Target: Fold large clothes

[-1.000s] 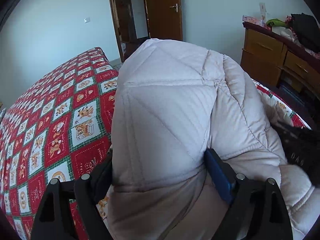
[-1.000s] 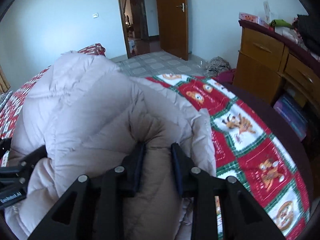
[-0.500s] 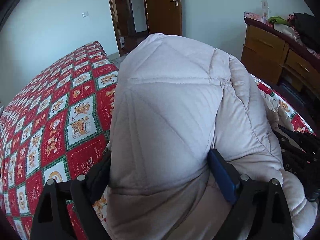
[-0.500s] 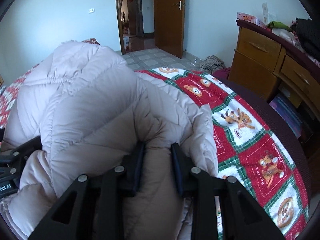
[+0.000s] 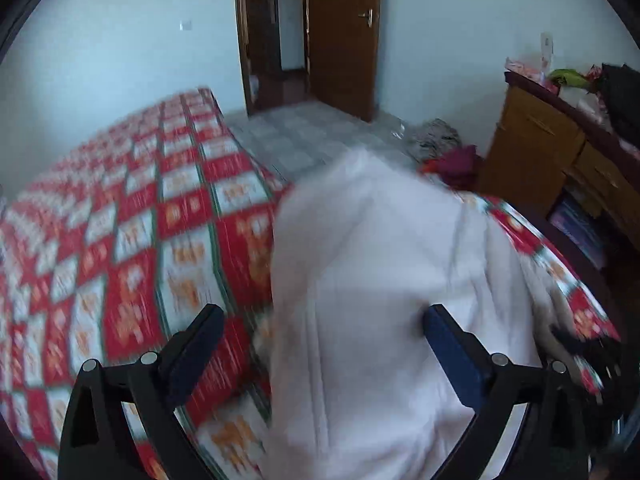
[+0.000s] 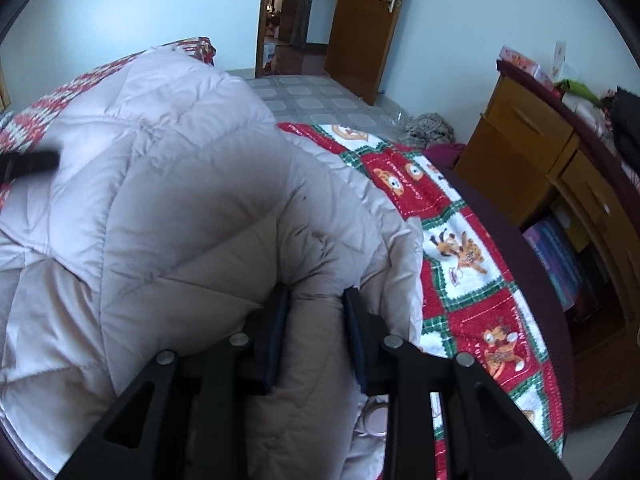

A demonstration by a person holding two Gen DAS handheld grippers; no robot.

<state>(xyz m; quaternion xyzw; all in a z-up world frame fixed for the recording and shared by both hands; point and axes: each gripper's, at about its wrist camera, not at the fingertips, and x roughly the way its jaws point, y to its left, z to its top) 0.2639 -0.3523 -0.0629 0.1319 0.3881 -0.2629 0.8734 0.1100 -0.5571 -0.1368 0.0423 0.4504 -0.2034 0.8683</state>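
A pale pink quilted down jacket (image 6: 168, 184) lies bunched on the red patterned bedspread (image 6: 460, 248). My right gripper (image 6: 315, 294) is shut on a thick fold of it near the bed's right side. In the blurred left wrist view the jacket (image 5: 380, 280) sits lower and further off. My left gripper (image 5: 323, 312) has its jaws opening wide. Its left finger (image 5: 200, 336) hangs over the bedspread (image 5: 120, 260), clear of the cloth, and its right finger (image 5: 448, 340) is beside the jacket. A blurred black finger (image 6: 28, 164) of the left gripper shows at the left edge of the right wrist view.
A wooden dresser (image 6: 536, 140) with clutter on top stands right of the bed, with books (image 6: 560, 260) on a low shelf. A heap of clothes (image 6: 430, 130) lies on the tiled floor (image 6: 312, 96). Beyond it are an open wooden door (image 6: 360, 28) and a doorway.
The left gripper's jaws spread off the jacket and it drew up and back, so the jacket now sits lower and smaller in its view. The right gripper kept its hold and rolled slightly.
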